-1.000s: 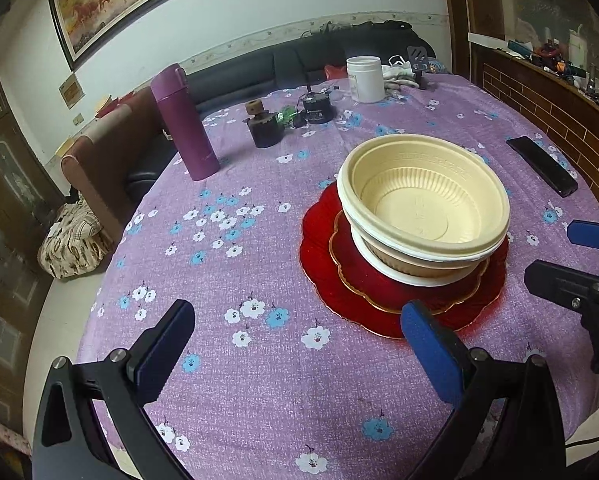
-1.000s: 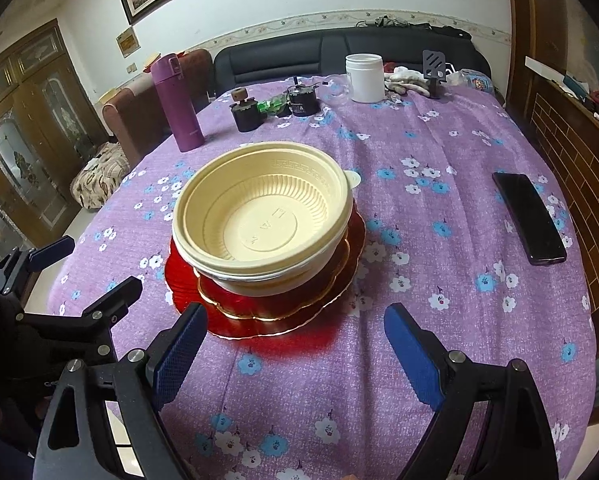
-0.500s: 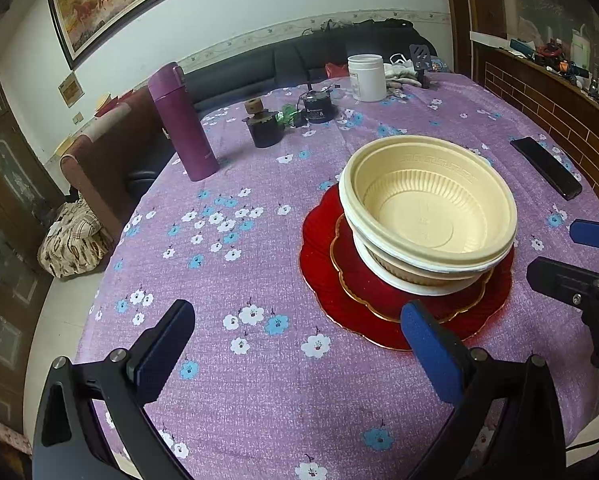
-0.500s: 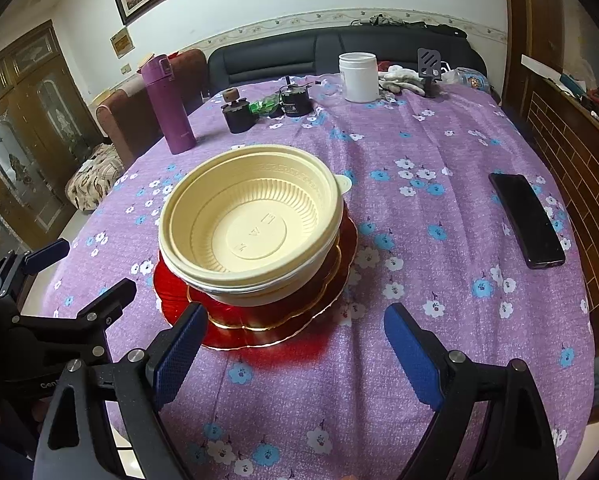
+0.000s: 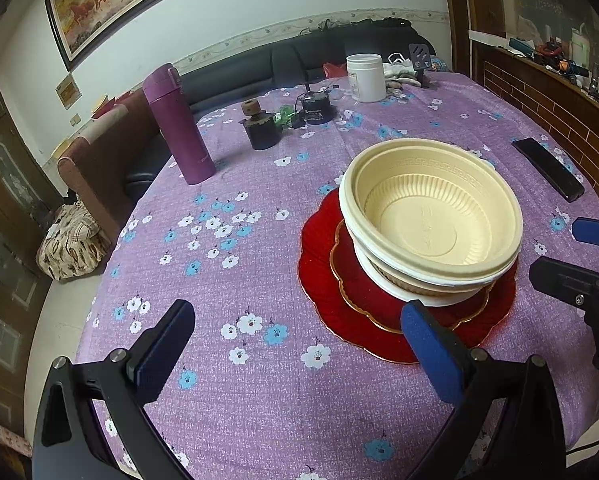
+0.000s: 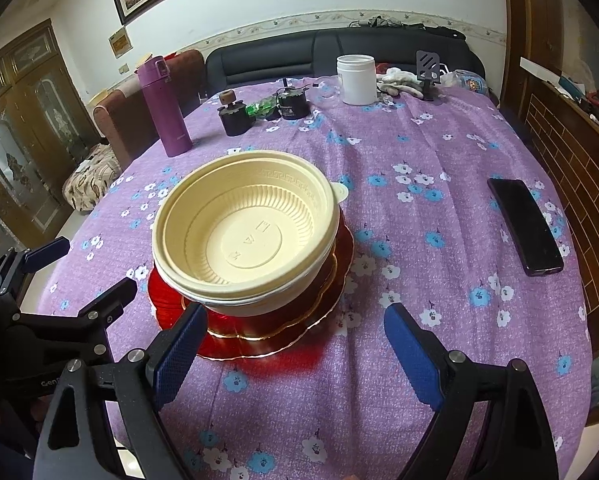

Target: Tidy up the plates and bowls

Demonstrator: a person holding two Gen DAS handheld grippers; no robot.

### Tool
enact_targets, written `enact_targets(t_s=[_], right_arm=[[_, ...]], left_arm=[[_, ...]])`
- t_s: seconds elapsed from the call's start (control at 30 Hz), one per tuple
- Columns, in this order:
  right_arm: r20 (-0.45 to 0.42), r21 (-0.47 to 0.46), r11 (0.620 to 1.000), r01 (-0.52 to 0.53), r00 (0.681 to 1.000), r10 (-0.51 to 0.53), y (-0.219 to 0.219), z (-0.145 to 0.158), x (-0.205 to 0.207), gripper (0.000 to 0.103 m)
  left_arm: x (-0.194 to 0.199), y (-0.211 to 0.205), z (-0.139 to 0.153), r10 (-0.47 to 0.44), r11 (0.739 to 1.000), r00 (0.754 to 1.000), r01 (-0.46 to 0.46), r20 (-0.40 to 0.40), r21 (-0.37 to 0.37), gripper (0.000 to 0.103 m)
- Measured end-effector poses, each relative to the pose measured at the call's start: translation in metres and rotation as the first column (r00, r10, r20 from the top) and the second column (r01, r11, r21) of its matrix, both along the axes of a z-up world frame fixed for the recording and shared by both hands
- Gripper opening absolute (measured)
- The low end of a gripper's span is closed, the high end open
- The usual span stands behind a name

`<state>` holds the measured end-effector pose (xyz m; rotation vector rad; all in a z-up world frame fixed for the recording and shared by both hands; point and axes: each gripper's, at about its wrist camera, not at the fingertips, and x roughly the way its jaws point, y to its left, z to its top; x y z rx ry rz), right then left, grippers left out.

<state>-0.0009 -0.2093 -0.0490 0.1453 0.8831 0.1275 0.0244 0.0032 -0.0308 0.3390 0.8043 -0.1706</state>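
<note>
A: A living room: dark sofa behind, a framed painting on the wall, and a round counter (image 5: pixel 259 420) under a purple flowered cloth. Where's the stack?

B: Toward the near edge, about the middle. Two red plates (image 5: pixel 323 264) (image 6: pixel 259 340), the smaller gold-rimmed one on the larger, and nested cream bowls (image 5: pixel 431 216) (image 6: pixel 243 236) on top.

A: And from the jaws?

B: The left gripper (image 5: pixel 299 356) has the stack ahead and to its right; its right pad sits just beside the plates' near rim. The right gripper (image 6: pixel 295 354) has it ahead and to its left, left pad in front of the plate rim. Both look about equally near. Everything is round, so no long axis to line up with.

A: Jaws?

B: Both wide, holding nothing.

A: How do the bowls look?

B: Thin ribbed plastic, a patterned band under the lip, with a white one showing lower in the nest. The top ones sit slightly off-centre, leaning over the plates' right side in the left view. I'd judge the stacking nearly finished, though the nest might want straightening.

A: Anything else?

B: A flask (image 5: pixel 177 124), a white jar (image 6: pixel 357 79) at the far edge, a phone (image 6: pixel 525 226) near the right edge, all well apart.
</note>
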Motion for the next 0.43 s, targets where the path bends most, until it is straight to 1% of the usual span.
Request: enact_targets(t_s=[0.17,0.23,0.37,0.43], right_arm=[[-0.002,-0.002,1.000,0.004,1.000,-0.004,-0.0003,-0.0001,0.0016,0.092],[-0.001,-0.002,1.000,0.005,1.000,-0.005,-0.0002,-0.0001,0.0017,0.092],[-0.002,-0.004,1.000,0.006,1.000,-0.006,-0.0005,0.0000,0.0024,0.092],[-0.002,-0.005,1.000,0.007,1.000,-0.007,-0.0007,0.0000,0.0028,0.092]], left_arm=[[0.0033,0.0009,0.0003,-0.002,1.000,1.000,0.002,-0.010,-0.004,0.103],[0.0054,0.0017,-0.0013,-0.009,1.000,1.000,0.009,-0.027,-0.008,0.103],[0.0051,0.0047,-0.0029,-0.014,0.999,0.998,0.012,-0.055,-0.037,0.103],[0.0031,0.0048,-0.0024,-0.041,0.997,0.997,0.037,-0.067,-0.065,0.103]])
